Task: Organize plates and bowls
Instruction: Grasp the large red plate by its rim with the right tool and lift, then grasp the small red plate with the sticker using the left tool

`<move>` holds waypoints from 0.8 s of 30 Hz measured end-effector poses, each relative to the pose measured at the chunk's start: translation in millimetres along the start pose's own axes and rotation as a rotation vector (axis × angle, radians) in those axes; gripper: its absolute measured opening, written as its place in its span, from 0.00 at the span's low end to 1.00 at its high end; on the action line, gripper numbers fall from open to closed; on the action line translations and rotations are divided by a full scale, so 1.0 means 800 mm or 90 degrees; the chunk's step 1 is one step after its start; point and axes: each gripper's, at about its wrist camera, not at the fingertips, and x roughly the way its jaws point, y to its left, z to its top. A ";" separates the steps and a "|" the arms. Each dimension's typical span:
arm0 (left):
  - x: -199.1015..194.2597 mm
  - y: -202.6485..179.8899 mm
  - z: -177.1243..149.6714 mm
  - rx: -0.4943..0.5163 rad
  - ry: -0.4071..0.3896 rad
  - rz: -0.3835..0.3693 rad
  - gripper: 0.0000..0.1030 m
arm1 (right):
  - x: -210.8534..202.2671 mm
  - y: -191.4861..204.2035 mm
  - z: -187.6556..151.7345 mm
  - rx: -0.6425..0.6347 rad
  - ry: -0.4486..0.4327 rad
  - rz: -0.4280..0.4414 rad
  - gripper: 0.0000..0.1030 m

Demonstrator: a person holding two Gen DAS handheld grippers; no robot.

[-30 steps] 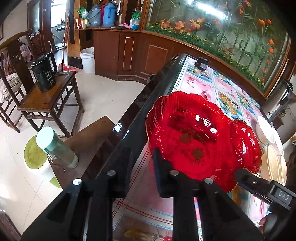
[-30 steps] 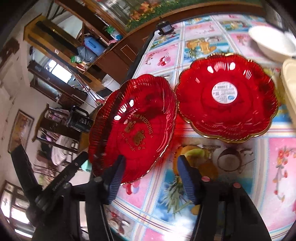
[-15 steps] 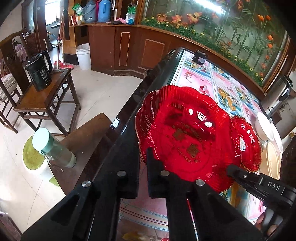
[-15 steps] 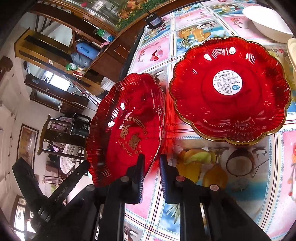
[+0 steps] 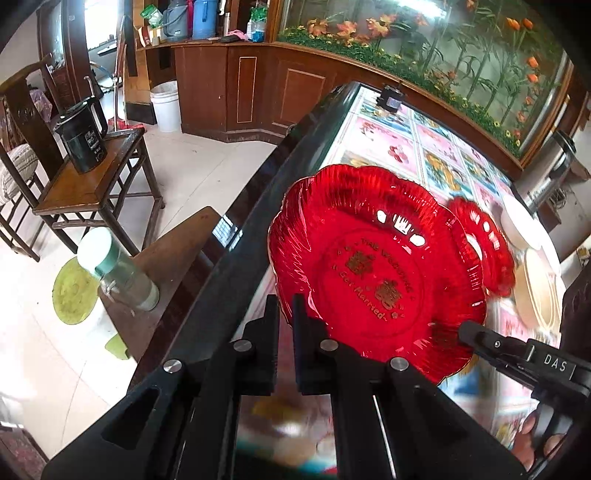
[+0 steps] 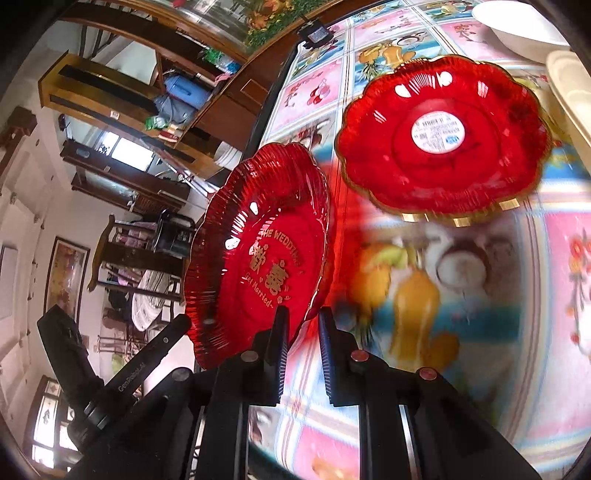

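Observation:
A red scalloped plate with gold lettering (image 5: 376, 266) (image 6: 258, 258) hangs tilted above the table's left edge. My left gripper (image 5: 286, 306) is shut on its near rim, and it also shows in the right wrist view as the left gripper (image 6: 177, 325) at the plate's lower left. My right gripper (image 6: 299, 321) is shut on the opposite rim, and the left wrist view shows that right gripper (image 5: 465, 330) touching the plate's right edge. A second red plate (image 6: 439, 136) (image 5: 487, 251) with a white sticker lies on the table beyond.
The table (image 5: 388, 133) has a picture-patterned cloth and a dark glossy edge. A white bowl (image 6: 517, 29) and cream plates (image 6: 569, 85) sit past the second red plate. A small black device (image 5: 391, 99) stands at the far end. Left of the table is a stool bearing a bottle (image 5: 118, 269).
My right gripper's jaws went from wide apart to closed on the lettered plate's rim. The left jaws tightened on the other side. The plate now stands more upright between both grippers.

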 end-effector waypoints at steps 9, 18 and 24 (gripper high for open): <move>-0.030 -0.025 -0.044 0.042 -0.003 0.009 0.06 | -0.037 -0.020 -0.041 -0.012 0.016 0.011 0.16; -0.038 -0.030 -0.050 0.019 -0.016 0.013 0.06 | -0.056 -0.032 -0.054 -0.024 0.003 0.034 0.22; -0.081 -0.027 -0.055 0.037 -0.103 0.096 0.15 | -0.090 -0.042 -0.046 -0.016 -0.061 0.028 0.69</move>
